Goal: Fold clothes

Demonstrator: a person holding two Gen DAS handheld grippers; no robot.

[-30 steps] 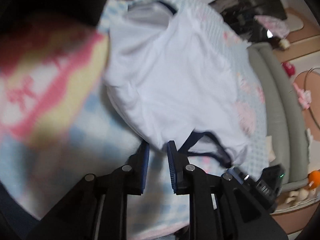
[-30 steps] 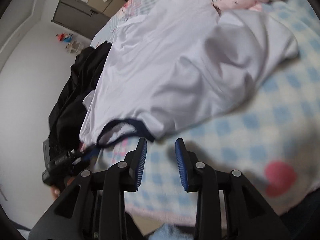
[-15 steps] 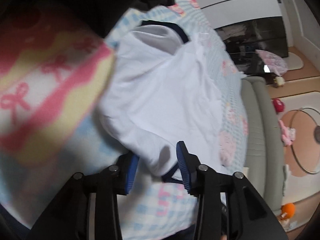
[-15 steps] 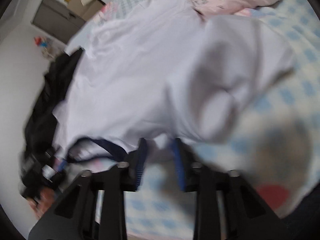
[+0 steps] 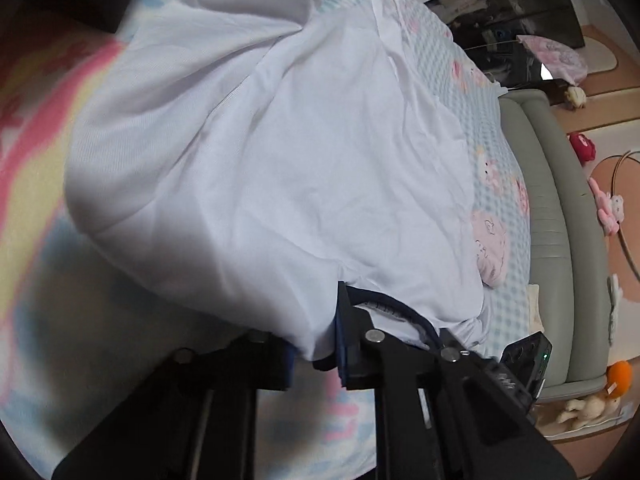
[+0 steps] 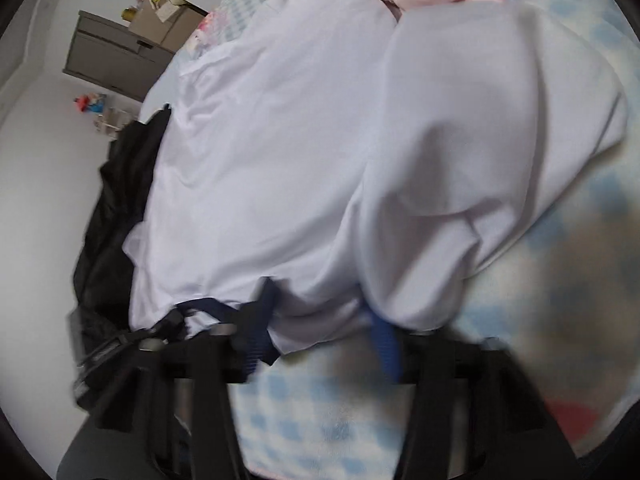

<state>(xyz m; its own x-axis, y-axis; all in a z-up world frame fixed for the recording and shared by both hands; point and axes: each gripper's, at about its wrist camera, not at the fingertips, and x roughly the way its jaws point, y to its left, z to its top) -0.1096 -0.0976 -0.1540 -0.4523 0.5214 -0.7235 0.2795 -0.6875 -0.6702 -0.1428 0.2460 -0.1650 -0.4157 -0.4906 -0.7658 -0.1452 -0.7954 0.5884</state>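
While both grips are forming, you are at the pick-up step of the fold: the white shirt [image 5: 280, 152] lies bunched on the checked bed [image 5: 492, 128], filling the middle of both views. Your left hand-held gripper [image 5: 316, 344] at the lower centre is closing, and its pads already clamp the shirt's near edge beside the navy trim [image 5: 404, 312]. Your right hand-held gripper [image 6: 324, 340] at the lower centre of its view is easing open slightly, with cloth between its fingers; blur makes it hard to say whether the pads truly bite. I judge the next move calls for a firm hold on both sides, then lifting and spreading the edge so the shirt lies flat before you fold.
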